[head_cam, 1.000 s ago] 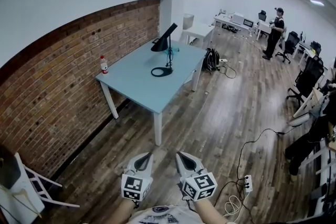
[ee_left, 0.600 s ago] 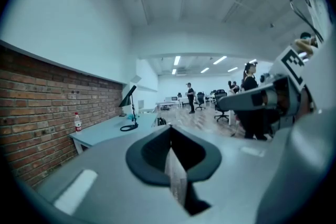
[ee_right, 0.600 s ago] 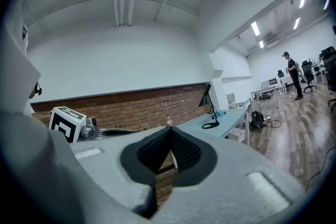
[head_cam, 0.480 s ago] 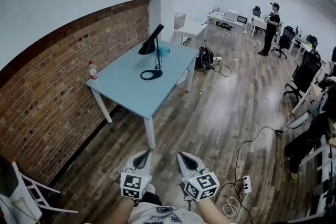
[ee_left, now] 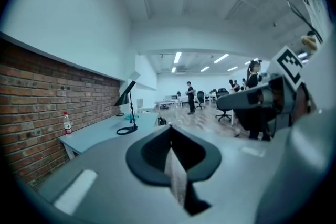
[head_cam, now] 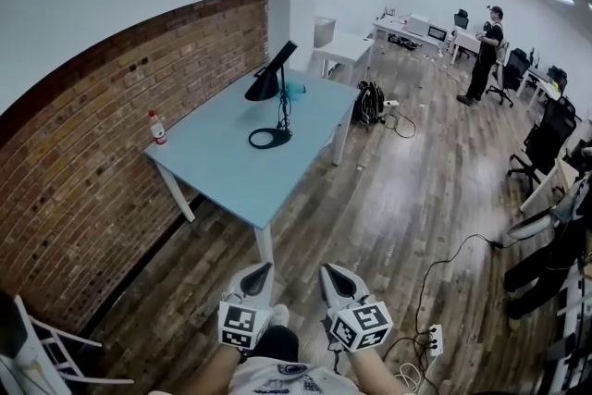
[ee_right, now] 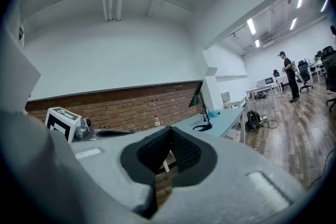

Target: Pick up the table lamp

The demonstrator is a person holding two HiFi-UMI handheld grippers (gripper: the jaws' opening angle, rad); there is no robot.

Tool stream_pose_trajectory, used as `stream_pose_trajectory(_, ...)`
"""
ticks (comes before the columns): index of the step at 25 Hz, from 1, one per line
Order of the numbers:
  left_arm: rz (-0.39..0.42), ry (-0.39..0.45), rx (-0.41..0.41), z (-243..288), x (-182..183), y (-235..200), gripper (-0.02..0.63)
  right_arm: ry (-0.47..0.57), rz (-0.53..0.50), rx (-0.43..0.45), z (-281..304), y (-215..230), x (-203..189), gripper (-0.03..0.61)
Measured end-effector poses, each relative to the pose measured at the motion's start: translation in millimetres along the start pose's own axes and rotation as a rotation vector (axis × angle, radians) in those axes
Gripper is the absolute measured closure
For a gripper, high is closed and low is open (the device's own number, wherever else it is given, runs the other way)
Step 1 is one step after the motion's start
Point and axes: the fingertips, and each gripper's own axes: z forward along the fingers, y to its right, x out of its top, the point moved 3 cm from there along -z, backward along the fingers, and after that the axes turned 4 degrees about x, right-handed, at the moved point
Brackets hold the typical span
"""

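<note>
Brick wall [head_cam: 83, 162] runs up the left, 7 to 11 o'clock in head view. White chair [head_cam: 32, 351] sits at 8 o'clock by its foot. Bottle [head_cam: 157, 127], red cap, stands upright at the 9 o'clock corner of worktop [head_cam: 222, 176], close to wall. Worktop is pale blue w/ white legs, approx 11 o'clock from both grippers and well apart from them.

Lamp [head_cam: 268, 88] stands upright on worktop, toward its far half. It's black: ring base flat on the top, thin stem, cone shade tilted down toward 8 o'clock. Small teal item [head_cam: 294, 89] lies just past lamp at 1 o'clock; can't tell what it is.

Left gripper [head_cam: 262, 269] is low in frame at 6 o'clock, over wood floor [head_cam: 388, 208]. Its jaws are clenched together w/ nothing btwn them. In its own view the pads meet and lamp is far off at 10 o'clock. Right gripper [head_cam: 330, 272] is just beside it, also clenched and empty, w/ lamp at 1 o'clock beyond the jaws in its view. Neither touches lamp.

Black bag [head_cam: 371, 102] lies on floor at worktop's 3 o'clock end. Power strip [head_cam: 435, 338] w/ cables lies at 4 o'clock from right gripper. Person [head_cam: 485, 51] stands far off at 1 o'clock among white desks. Black office chairs [head_cam: 546, 134] line the right edge.
</note>
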Motion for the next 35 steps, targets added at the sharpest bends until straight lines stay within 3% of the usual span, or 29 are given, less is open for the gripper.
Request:
stream_pose_trajectory(11, -0.002, 0.006, -0.035, 160, 29, -120, 0.621, -0.022, -0.032, 0.021, 183, 70, 50, 0.58)
stream_pose_trajectory(20, -0.026, -0.004, -0.042, 238, 30, -188, 0.622, -0.048, -0.034, 0.035, 286, 104, 61, 0.58)
stream_pose_trajectory(35, -0.036, -0.067, -0.02, 336, 14, -224, 0.621, -0.06, -0.007, 0.081, 384, 179, 62, 0.58)
